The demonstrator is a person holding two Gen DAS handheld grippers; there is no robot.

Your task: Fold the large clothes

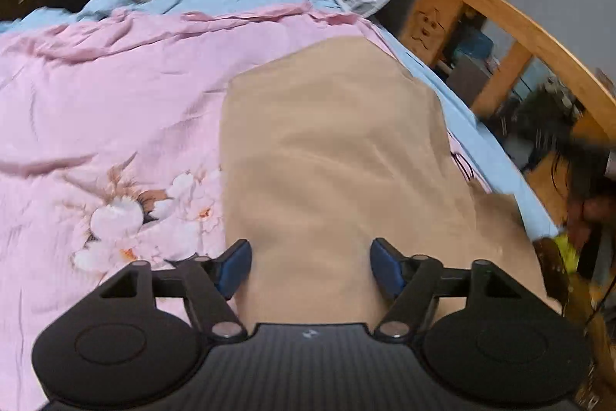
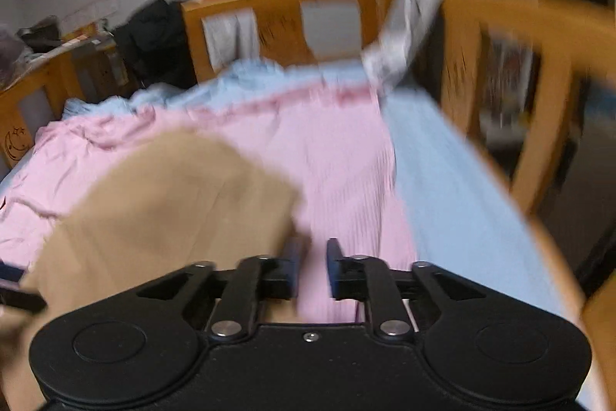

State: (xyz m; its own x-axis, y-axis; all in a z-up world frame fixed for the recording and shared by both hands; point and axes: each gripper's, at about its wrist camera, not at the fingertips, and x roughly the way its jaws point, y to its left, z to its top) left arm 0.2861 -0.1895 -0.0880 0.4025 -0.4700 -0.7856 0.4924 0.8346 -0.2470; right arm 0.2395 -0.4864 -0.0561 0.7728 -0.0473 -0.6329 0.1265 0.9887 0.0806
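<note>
A tan folded cloth garment (image 1: 331,156) lies flat on the pink floral quilt (image 1: 115,110) inside the wooden-railed bed (image 1: 516,26). The left tool (image 1: 311,266) hangs released above the garment, gripping nothing. The right tool (image 2: 312,266) stands narrowly parted and empty, the garment's edge just left of it.

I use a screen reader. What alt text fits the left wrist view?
A tan garment lies flat on a pink flowered quilt, with the left tool open above its near end, gripping nothing. A blue sheet and a wooden bed rail lie beyond.
</note>
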